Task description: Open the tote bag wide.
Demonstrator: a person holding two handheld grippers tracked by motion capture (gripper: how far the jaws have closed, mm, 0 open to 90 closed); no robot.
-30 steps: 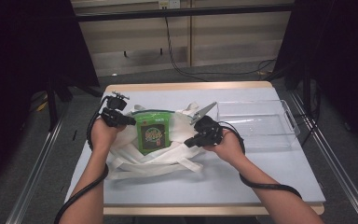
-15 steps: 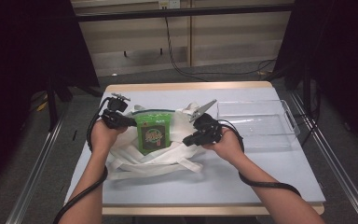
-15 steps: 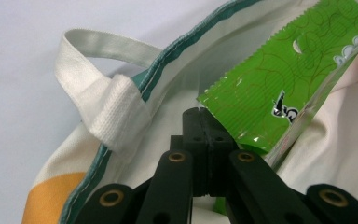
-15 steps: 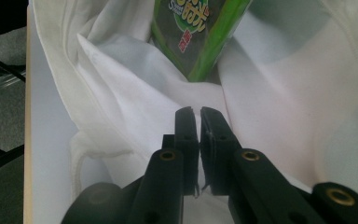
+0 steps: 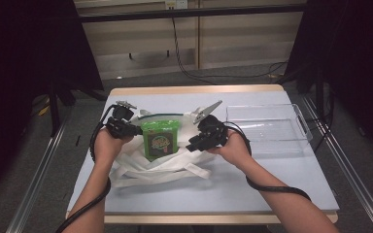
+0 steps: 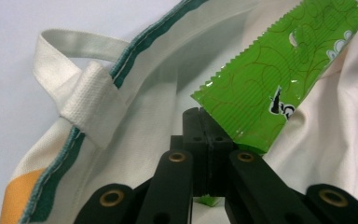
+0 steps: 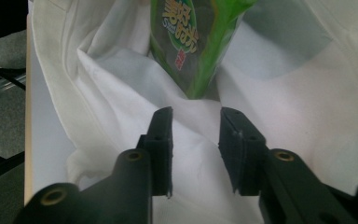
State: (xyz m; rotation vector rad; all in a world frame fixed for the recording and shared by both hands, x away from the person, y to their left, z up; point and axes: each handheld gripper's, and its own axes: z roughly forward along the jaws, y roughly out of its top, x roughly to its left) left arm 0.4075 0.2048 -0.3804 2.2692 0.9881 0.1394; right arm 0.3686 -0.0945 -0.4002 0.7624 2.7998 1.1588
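A green snack packet stands half inside the mouth of a white cloth tote bag lying on the table. My left gripper is at the packet's left edge, and in the left gripper view my left gripper is shut on a corner of the green packet. My right gripper sits at the packet's right side. In the right gripper view my right gripper is open over the white bag cloth, with the packet just ahead of the fingertips.
A clear plastic tray stands at the right of the table. The bag's handles trail toward the front. The bag rim has green trim and a white handle loop.
My right hand has shifted slightly left toward the packet. The left gripper and the packet have hardly moved.
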